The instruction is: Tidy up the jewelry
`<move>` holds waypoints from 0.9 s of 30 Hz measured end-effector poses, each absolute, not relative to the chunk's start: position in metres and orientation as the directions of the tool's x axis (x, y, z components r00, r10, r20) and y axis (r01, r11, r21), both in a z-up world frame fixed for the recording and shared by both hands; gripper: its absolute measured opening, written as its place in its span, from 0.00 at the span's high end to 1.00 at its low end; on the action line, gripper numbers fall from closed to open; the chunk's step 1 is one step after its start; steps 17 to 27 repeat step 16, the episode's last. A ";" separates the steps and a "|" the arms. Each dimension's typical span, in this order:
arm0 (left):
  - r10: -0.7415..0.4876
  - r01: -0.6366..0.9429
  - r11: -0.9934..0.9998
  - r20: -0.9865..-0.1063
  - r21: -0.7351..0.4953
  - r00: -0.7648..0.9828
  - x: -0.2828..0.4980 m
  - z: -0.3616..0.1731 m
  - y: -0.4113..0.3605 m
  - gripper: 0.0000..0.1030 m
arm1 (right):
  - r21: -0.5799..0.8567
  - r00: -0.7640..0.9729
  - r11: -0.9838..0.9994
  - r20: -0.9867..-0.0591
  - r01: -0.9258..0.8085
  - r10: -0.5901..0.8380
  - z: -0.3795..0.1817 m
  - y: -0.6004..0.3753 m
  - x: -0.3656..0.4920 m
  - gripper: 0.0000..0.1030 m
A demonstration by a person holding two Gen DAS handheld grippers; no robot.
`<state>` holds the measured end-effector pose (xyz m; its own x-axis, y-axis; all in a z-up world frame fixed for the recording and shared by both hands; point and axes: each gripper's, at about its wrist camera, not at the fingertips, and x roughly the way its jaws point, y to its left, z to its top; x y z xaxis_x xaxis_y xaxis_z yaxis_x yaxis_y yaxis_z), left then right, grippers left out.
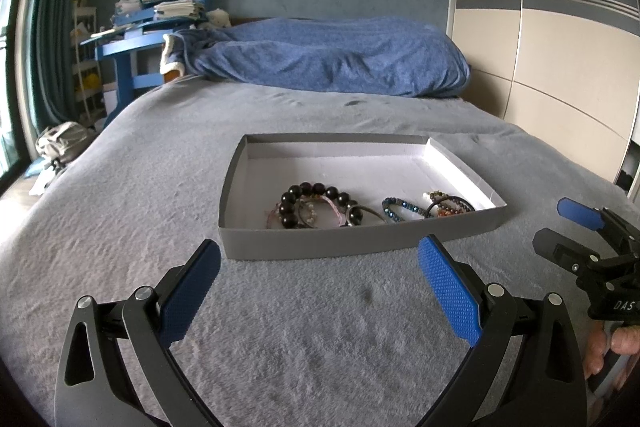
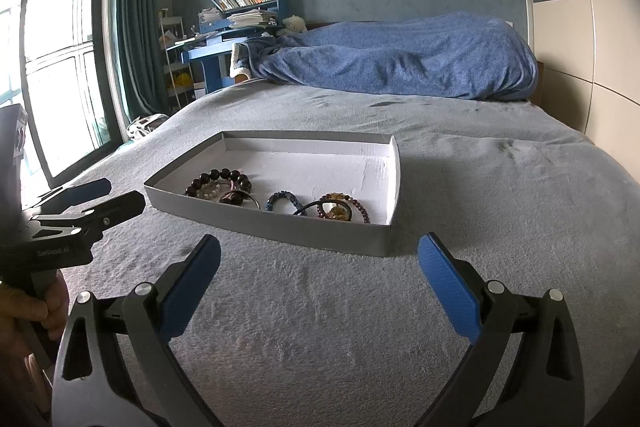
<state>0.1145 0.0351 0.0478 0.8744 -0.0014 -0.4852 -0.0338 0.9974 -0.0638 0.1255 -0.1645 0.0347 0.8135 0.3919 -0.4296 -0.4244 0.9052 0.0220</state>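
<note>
A shallow grey box (image 1: pixel 320 245) with a white inside sits on the grey bed cover; it also shows in the right wrist view (image 2: pixel 280 227). Inside lie a black bead bracelet (image 1: pixel 316 193), a pink bracelet (image 1: pixel 334 211), a blue bead bracelet (image 1: pixel 400 209) and brown bead bracelets (image 1: pixel 450 205). In the right wrist view I see the black bead bracelet (image 2: pixel 218 181), the blue one (image 2: pixel 284 201) and the brown ones (image 2: pixel 344 209). My left gripper (image 1: pixel 320 263) is open and empty just before the box. My right gripper (image 2: pixel 320 259) is open and empty, to the right of the left one.
A crumpled blue blanket (image 1: pixel 332 61) lies at the head of the bed. A blue desk (image 1: pixel 128 51) with books stands at the far left, by a green curtain (image 2: pixel 136 15) and window. A wardrobe (image 1: pixel 552 27) lines the right side.
</note>
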 end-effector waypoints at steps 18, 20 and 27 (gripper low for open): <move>-0.001 -0.030 0.998 -0.488 -0.057 0.873 0.115 0.046 0.034 0.05 | 0.023 0.812 0.905 -0.432 -0.425 0.392 0.034 -0.165 0.126 0.05; -0.001 -0.030 0.998 -0.488 -0.057 0.873 0.115 0.046 0.034 0.05 | 0.023 0.812 0.905 -0.432 -0.425 0.392 0.034 -0.165 0.126 0.05; -0.001 -0.030 0.998 -0.488 -0.057 0.873 0.115 0.046 0.034 0.05 | 0.023 0.812 0.905 -0.432 -0.425 0.392 0.034 -0.165 0.126 0.05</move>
